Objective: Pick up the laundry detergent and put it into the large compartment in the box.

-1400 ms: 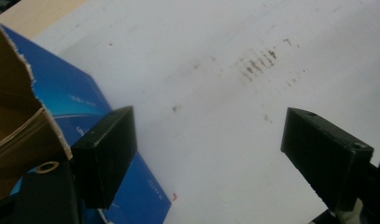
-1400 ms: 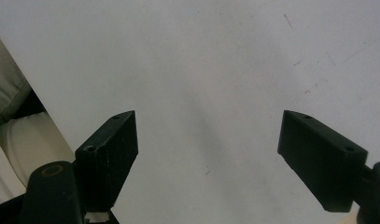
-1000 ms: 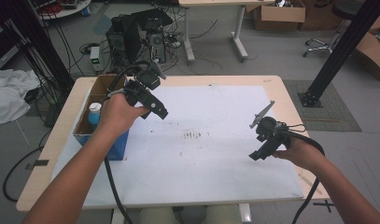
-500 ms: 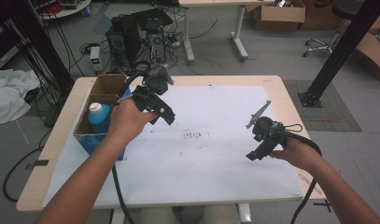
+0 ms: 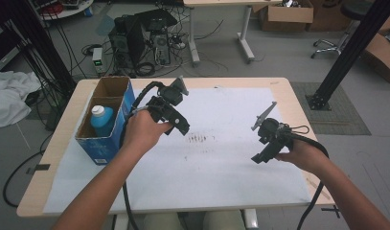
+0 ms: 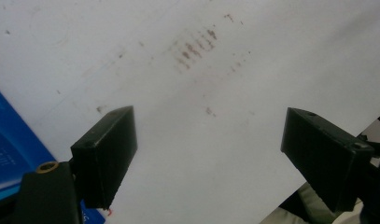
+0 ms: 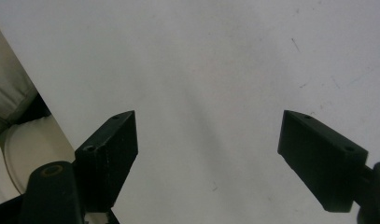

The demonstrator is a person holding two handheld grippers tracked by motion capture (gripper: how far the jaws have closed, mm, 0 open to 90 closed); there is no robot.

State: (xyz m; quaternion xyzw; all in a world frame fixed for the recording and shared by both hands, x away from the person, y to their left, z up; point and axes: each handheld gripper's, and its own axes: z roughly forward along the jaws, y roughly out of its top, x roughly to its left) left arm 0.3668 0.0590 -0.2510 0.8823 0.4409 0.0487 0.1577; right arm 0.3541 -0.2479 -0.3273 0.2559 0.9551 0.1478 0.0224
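Note:
My left gripper is held above the white sheet just right of the blue box. Its jaws stand wide apart with nothing between them; below them lie brown smudges on the sheet. My right gripper hovers over the right part of the sheet, tilted down toward the near edge. It is open too, with only bare white sheet between its fingers. A blue bottle with a white cap stands upright in the box's near compartment.
The blue box has a cardboard far compartment. Its blue side lies at the left of the left gripper view. The wooden table edge frames the sheet. A computer tower, cables and desks stand on the floor beyond.
My left gripper has moved right, off the box and out over the sheet. The bottle, hidden by the hand before, now stands uncovered. The right gripper has hardly moved.

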